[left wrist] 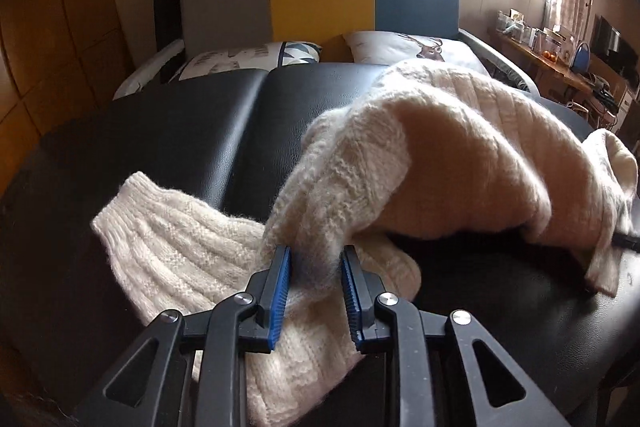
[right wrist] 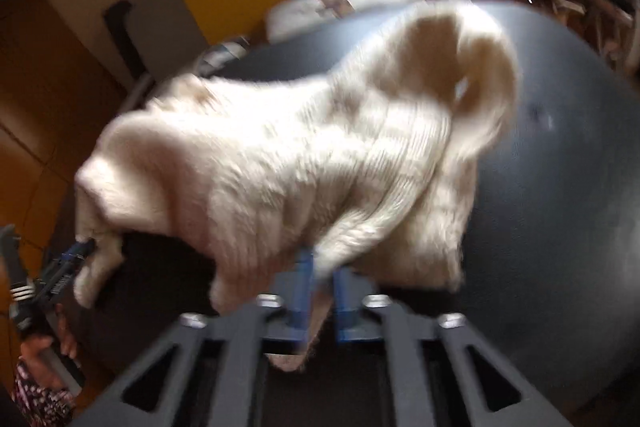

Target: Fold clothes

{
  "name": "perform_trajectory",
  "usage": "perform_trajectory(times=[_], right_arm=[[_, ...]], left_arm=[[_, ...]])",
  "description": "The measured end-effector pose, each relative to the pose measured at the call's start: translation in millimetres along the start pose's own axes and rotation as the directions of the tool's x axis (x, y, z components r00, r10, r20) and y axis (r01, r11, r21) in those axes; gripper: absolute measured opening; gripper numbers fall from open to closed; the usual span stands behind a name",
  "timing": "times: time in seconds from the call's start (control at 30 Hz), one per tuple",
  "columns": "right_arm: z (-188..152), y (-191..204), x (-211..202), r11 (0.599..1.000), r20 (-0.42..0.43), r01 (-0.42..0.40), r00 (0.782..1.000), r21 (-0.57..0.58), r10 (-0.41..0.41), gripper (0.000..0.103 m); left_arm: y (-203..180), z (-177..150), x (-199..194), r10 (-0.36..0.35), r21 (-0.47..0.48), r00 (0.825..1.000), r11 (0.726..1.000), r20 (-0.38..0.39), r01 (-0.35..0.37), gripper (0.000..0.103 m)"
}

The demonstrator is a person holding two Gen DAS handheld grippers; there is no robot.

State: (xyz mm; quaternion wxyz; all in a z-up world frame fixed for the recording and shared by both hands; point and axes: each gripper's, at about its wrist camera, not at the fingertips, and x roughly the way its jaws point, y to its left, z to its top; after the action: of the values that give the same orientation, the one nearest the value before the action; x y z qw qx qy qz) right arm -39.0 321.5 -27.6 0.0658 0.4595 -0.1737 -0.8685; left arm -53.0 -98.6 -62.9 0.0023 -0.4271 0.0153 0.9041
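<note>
Both grippers, left (left wrist: pixel 316 263) and right (right wrist: pixel 322 267), clamp jaws on cream sweater (left wrist: pixel 440 147); no writing readable.

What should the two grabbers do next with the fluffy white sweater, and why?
Probably carry the lifted edge forward and lay it down. Both the left gripper and the right gripper pinch the white sweater, its middle arches above the black table, and one sleeve lies flat.

The sweater (left wrist: pixel 440 131) is fuzzy cream ribbed knit; the counter (left wrist: pixel 180 115) is grained, slightly glossy black leatherette; the left tool (left wrist: pixel 316 267) is matt black plastic with ridged blue pads (left wrist: pixel 282 279).
</note>
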Motion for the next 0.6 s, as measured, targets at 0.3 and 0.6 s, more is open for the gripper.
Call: perform_trajectory(times=[0.3,0.6], right_arm=[[94,-67,-59,0.996,0.216,0.056,0.974,0.074,-0.071,0.008],[146,-162,-13,0.919,0.174,0.286,0.924,0.272,-0.340,0.008]], left_arm=[[-8,9,12,0.039,0.023,0.999,0.999,-0.024,-0.038,0.025],[-14,8,13,0.072,0.042,0.997,0.997,-0.036,-0.070,0.025]])
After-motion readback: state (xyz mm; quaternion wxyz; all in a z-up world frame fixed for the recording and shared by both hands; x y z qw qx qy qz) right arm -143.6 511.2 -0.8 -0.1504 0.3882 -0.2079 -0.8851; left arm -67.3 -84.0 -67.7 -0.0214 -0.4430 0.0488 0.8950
